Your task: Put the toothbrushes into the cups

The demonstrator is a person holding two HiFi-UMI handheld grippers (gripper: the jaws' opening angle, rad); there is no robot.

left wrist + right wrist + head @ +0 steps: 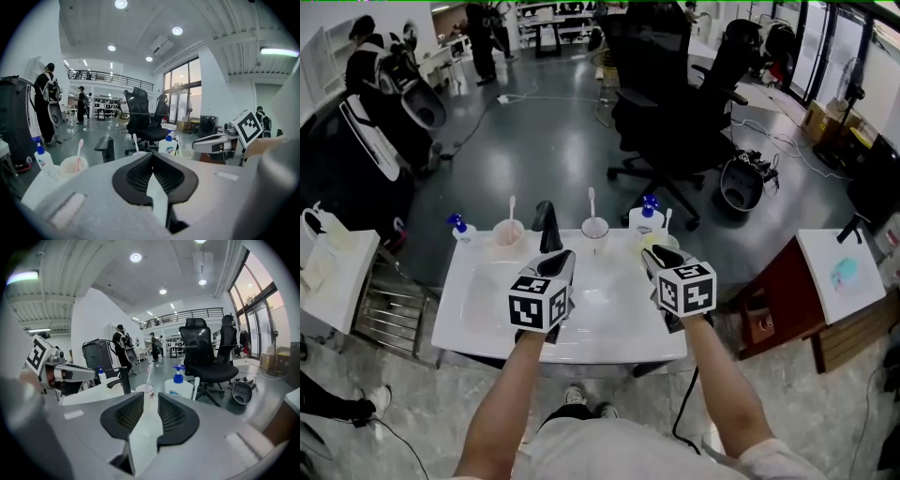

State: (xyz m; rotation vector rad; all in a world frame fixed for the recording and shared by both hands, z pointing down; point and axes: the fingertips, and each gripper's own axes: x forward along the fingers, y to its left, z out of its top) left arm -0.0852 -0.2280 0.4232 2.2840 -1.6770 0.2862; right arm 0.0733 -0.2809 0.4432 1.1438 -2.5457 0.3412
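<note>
In the head view the right gripper (661, 255) covers the near side of the green cup (648, 242), and the person's arms (511, 394) hide stretches of the tabletop's (483, 309) near edge. In the left gripper view the middle cup (139, 152) shows only a sliver of rim above that gripper's own body, and its toothbrush (135, 142) is cut off below. In the right gripper view a soap bottle (179, 389) hides the green cup, and only a white toothbrush handle (196, 386) sticks out. The label print is too small to read.
</note>
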